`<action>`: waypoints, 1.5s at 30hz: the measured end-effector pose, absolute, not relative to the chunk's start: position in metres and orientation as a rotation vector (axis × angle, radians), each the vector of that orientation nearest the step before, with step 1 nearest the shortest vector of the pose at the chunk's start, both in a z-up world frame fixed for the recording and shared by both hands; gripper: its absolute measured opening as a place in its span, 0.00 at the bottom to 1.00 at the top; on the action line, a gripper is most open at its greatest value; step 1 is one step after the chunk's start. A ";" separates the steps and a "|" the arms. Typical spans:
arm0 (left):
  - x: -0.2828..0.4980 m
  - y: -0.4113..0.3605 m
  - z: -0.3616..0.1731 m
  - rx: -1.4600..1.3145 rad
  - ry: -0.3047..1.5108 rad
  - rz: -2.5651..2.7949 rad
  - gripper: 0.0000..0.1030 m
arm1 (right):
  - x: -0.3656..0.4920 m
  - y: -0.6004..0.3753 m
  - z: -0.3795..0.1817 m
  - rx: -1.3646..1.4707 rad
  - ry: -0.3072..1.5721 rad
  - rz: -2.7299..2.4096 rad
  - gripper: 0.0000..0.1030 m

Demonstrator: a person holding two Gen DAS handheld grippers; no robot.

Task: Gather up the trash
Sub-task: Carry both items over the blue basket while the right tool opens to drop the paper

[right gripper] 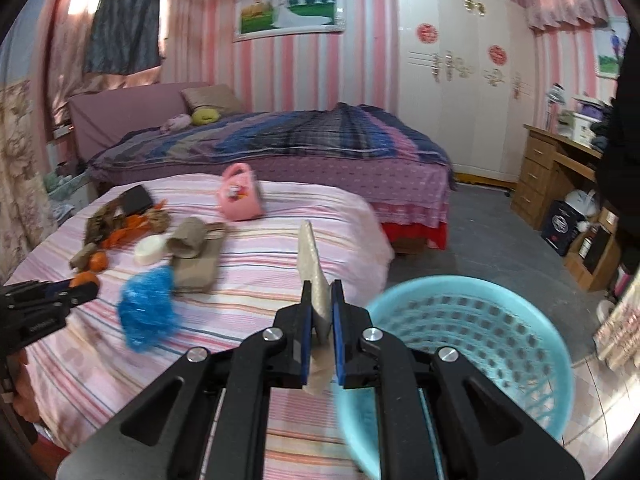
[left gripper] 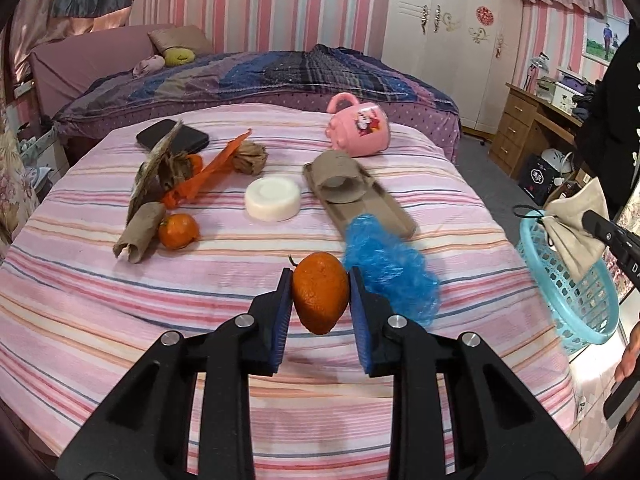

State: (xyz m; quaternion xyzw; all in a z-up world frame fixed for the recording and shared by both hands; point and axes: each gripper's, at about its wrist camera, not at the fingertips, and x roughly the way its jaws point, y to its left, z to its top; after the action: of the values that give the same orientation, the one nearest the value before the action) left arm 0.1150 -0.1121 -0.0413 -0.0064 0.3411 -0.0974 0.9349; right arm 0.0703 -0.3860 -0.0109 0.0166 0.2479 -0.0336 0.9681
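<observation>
You have three oranges: one (left gripper: 320, 292) near the front edge, one (left gripper: 178, 231) toward the left edge, one (left gripper: 195, 162) partly hidden in the far-left pile. You have one blue plastic wad (left gripper: 390, 268), one white puck (left gripper: 273, 197), one pink mug (left gripper: 359, 128), one phone (left gripper: 173, 135), one turquoise basket (left gripper: 576, 284).

A home bedroom, by every sign: pink striped wallpaper (right gripper: 360, 64), a bed under a purple-and-blue quilt (right gripper: 312, 136) at 12 o'clock with pillows (right gripper: 210, 98) against its headboard, and a white wardrobe (right gripper: 452, 92) with gilt handles and red paper cut-outs at 1 o'clock. A wooden desk with drawers (right gripper: 548, 176) stands at 3 o'clock, a framed wedding picture (right gripper: 290, 10) hangs above, and curtains (right gripper: 120, 16) cover the window at 10 o'clock
</observation>
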 end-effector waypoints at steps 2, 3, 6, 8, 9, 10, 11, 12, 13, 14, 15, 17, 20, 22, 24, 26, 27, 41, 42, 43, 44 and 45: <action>0.114 -0.119 -0.041 0.007 0.689 -0.206 0.26 | 0.065 -0.404 -0.013 0.050 0.504 -0.101 0.09; 0.114 -0.122 -0.041 0.015 0.685 -0.207 0.26 | 0.063 -0.414 -0.014 0.060 0.506 -0.118 0.09; 0.115 -0.132 -0.042 0.019 0.688 -0.218 0.26 | 0.056 -0.440 -0.018 0.090 0.512 -0.162 0.09; 0.117 -0.138 -0.041 0.011 0.692 -0.227 0.26 | 0.054 -0.454 -0.021 0.103 0.517 -0.189 0.09; 0.117 -0.142 -0.040 0.013 0.690 -0.230 0.26 | 0.054 -0.462 -0.023 0.109 0.520 -0.202 0.09; 0.118 -0.147 -0.038 0.020 0.686 -0.234 0.26 | 0.054 -0.466 -0.025 0.110 0.522 -0.210 0.09; 0.119 -0.154 -0.036 0.030 0.679 -0.242 0.26 | 0.054 -0.472 -0.026 0.106 0.523 -0.218 0.09; 0.119 -0.161 -0.033 0.039 0.672 -0.251 0.26 | 0.053 -0.477 -0.028 0.098 0.525 -0.228 0.09; 0.119 -0.168 -0.031 0.046 0.667 -0.261 0.26 | 0.053 -0.482 -0.029 0.097 0.526 -0.233 0.09; 0.119 -0.175 -0.029 0.048 0.663 -0.274 0.26 | 0.054 -0.484 -0.030 0.101 0.528 -0.234 0.09; 0.120 -0.181 -0.027 0.048 0.662 -0.283 0.26 | 0.055 -0.489 -0.031 0.110 0.533 -0.235 0.09; 0.122 -0.201 -0.023 0.035 0.662 -0.324 0.26 | 0.056 -0.497 -0.033 0.115 0.541 -0.237 0.09; 0.123 -0.236 -0.020 0.029 0.655 -0.386 0.26 | 0.056 -0.508 -0.037 0.118 0.550 -0.245 0.09; 0.120 -0.258 -0.019 0.043 0.645 -0.419 0.26 | 0.056 -0.516 -0.038 0.118 0.557 -0.249 0.09; 0.119 -0.278 -0.018 0.059 0.635 -0.454 0.26 | 0.056 -0.521 -0.039 0.109 0.563 -0.257 0.09; 0.120 -0.302 -0.018 0.066 0.633 -0.499 0.26 | 0.056 -0.527 -0.043 0.111 0.573 -0.268 0.09; 0.120 -0.309 -0.018 0.068 0.632 -0.510 0.26 | 0.056 -0.530 -0.044 0.116 0.577 -0.272 0.09; 0.129 -0.404 -0.043 0.162 0.673 -0.604 0.28 | 0.058 -0.547 -0.050 0.181 0.568 -0.277 0.09; 0.130 -0.404 -0.042 0.168 0.671 -0.597 0.29 | 0.056 -0.548 -0.050 0.180 0.567 -0.276 0.09; 0.130 -0.403 -0.041 0.174 0.662 -0.580 0.32 | 0.056 -0.547 -0.050 0.179 0.566 -0.274 0.09; 0.132 -0.401 -0.041 0.179 0.658 -0.561 0.44 | 0.057 -0.546 -0.050 0.178 0.566 -0.273 0.09; 0.134 -0.399 -0.040 0.178 0.658 -0.548 0.57 | 0.058 -0.543 -0.050 0.173 0.566 -0.270 0.09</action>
State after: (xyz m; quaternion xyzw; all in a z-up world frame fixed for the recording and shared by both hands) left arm 0.1335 -0.3989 -0.0401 0.0860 0.3187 -0.2652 0.9059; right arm 0.0576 -0.5433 -0.0495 0.0851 0.2783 -0.1327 0.9475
